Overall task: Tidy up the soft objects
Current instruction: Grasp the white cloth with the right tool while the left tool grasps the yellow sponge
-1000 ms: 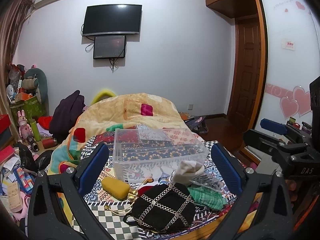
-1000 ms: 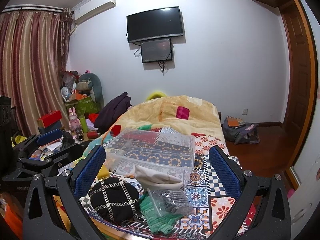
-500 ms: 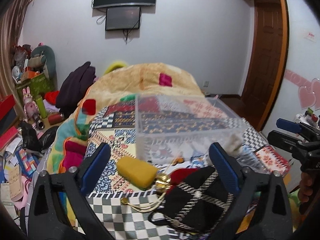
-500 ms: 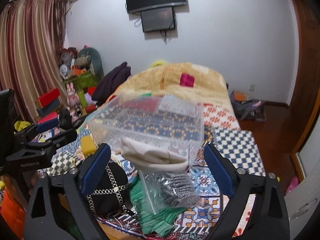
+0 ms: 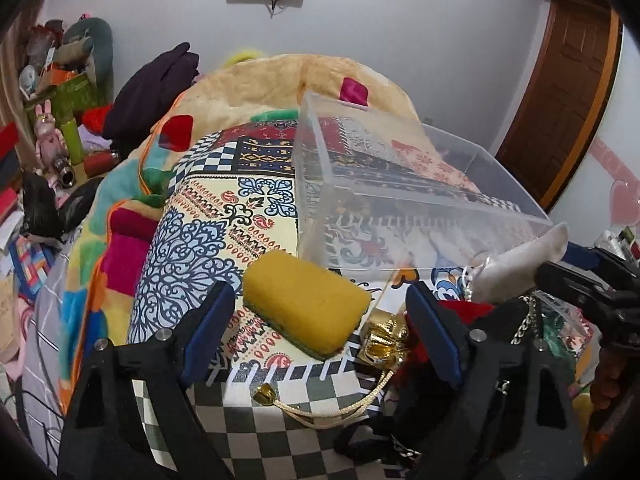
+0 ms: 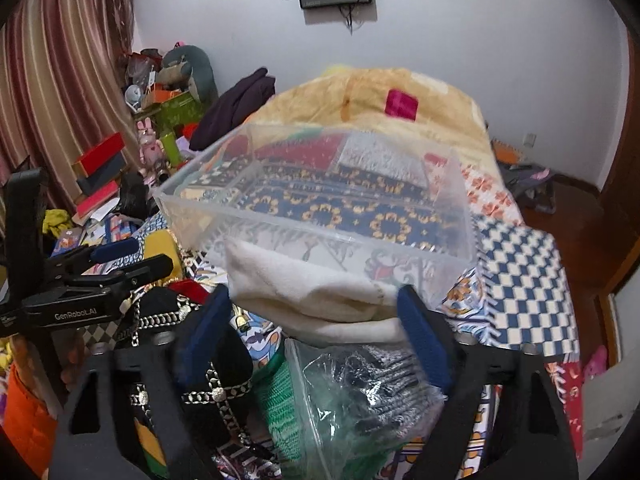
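A clear plastic bin (image 5: 404,196) (image 6: 320,208) stands empty on the patterned bedcover. A yellow sponge (image 5: 304,304) lies in front of it, between the open jaws of my left gripper (image 5: 320,332), which does not touch it. A cream folded cloth (image 6: 316,300) leans on the bin's near wall, and my open right gripper (image 6: 312,332) straddles its lower edge. A black chain-trimmed bag (image 6: 176,320), a green knit piece (image 6: 280,400) and a plastic bag of grey fabric (image 6: 372,384) lie below the cloth.
A gold tassel cord (image 5: 360,396) and a red item (image 5: 460,312) lie beside the sponge. A yellow blanket (image 5: 288,80) covers the far bed. Clutter of boxes and toys (image 6: 152,120) fills the floor on the left. A wooden door (image 5: 560,92) is at right.
Both grippers have moved forward and down toward the bed. The left one now frames the yellow sponge, the right one now frames the cream cloth. Both stay open.
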Available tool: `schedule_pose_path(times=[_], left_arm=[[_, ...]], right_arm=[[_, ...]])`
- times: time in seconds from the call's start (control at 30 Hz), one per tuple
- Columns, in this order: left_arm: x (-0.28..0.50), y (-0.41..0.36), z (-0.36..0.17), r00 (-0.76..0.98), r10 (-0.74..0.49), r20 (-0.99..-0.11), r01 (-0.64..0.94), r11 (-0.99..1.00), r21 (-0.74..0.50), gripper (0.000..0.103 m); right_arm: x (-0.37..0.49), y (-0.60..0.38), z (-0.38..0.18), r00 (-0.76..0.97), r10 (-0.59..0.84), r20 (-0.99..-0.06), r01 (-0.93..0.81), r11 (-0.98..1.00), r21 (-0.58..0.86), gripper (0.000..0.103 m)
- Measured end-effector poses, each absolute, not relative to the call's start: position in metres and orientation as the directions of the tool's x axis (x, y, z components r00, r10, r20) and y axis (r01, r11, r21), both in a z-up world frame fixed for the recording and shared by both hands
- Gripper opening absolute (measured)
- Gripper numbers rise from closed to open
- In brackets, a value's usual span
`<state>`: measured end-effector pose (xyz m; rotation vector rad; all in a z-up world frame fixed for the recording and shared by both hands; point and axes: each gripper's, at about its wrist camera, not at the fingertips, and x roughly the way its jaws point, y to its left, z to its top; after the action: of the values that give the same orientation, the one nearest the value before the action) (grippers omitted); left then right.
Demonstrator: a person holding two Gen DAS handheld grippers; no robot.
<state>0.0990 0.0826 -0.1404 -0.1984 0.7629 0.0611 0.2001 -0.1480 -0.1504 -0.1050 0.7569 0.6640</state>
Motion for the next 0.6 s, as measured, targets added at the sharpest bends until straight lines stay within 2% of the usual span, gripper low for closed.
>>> schedule_pose_path(times=[0.03,0.1,0.17,0.23,0.37,0.6], left_arm=[[0.1,0.081,-0.143,0.714,-0.014,-0.7,-0.129,0.98,-0.151,0.085],[0.105,0.079,-0.148,0.689,-0.028,-0.724,-0.121,0.981,-0.153,0.07],[0.108,0.08,-0.153,0.666,-0.04,-0.745,-0.121,0.98,-0.16,0.06],[0.108,0.082,-0.153,0.669,-0.035,-0.742,-0.129,0.978,-0.163,0.056],[0.105,0.084,-0.152,0.678,-0.037,-0.734,-0.14,0.974,-0.178,0.048],[0.085,0.072,-0.134,0.719,-0.006,-0.695,-0.126,0.982,-0.14,0.041]], right_arm=[[0.202,-0.149,-0.152,0.518,0.528,-0.673,-0.593,0.789,0.162,0.062],[0.202,-0.149,-0.155,0.498,0.536,-0.681,-0.595,0.783,0.181,0.044],[0.2,-0.15,-0.155,0.494,0.538,-0.683,-0.596,0.782,0.185,0.032],[0.199,-0.151,-0.155,0.489,0.546,-0.681,-0.598,0.777,0.194,0.022],[0.196,-0.156,-0.151,0.502,0.554,-0.664,-0.592,0.78,0.202,0.014],[0.185,-0.17,-0.128,0.539,0.586,-0.605,-0.588,0.776,0.227,0.012]])
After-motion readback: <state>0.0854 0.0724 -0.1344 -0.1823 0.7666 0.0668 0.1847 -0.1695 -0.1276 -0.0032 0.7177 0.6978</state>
